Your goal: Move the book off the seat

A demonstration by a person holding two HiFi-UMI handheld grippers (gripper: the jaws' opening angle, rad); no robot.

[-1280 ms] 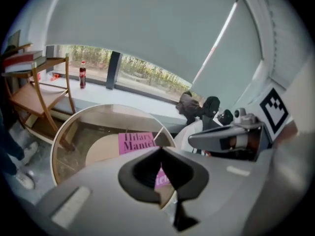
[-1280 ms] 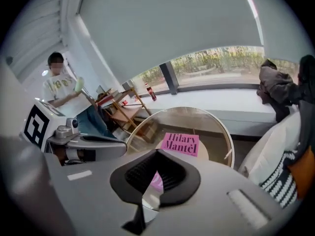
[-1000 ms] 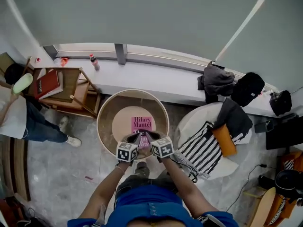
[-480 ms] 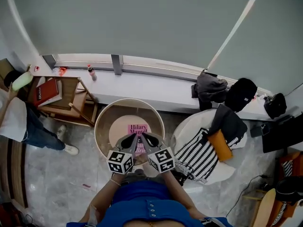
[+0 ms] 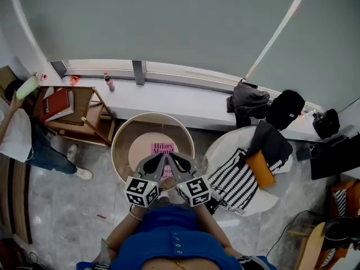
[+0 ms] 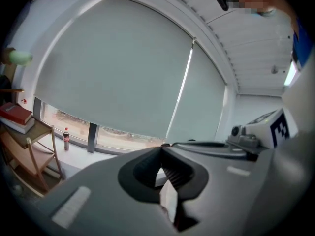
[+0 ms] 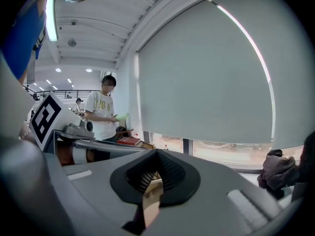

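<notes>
A pale grey roller blind (image 5: 169,21) fills the upper half of the head view, above a long white sill (image 5: 191,100). At left a wooden rack (image 5: 84,103) stands on grey marble floor (image 5: 62,207). A ceiling strip light (image 7: 49,18) glows at the upper left of the right gripper view.

Two books (image 5: 163,149) (image 5: 56,104), one bottle (image 5: 108,81), two claws (image 5: 161,158) (image 5: 170,156), two round seats (image 5: 152,117) (image 5: 219,145), one wooden stand (image 5: 95,122).

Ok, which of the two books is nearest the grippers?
The pink book at the round seat, straight ahead; the red book lies far left on the wooden chair.
</notes>
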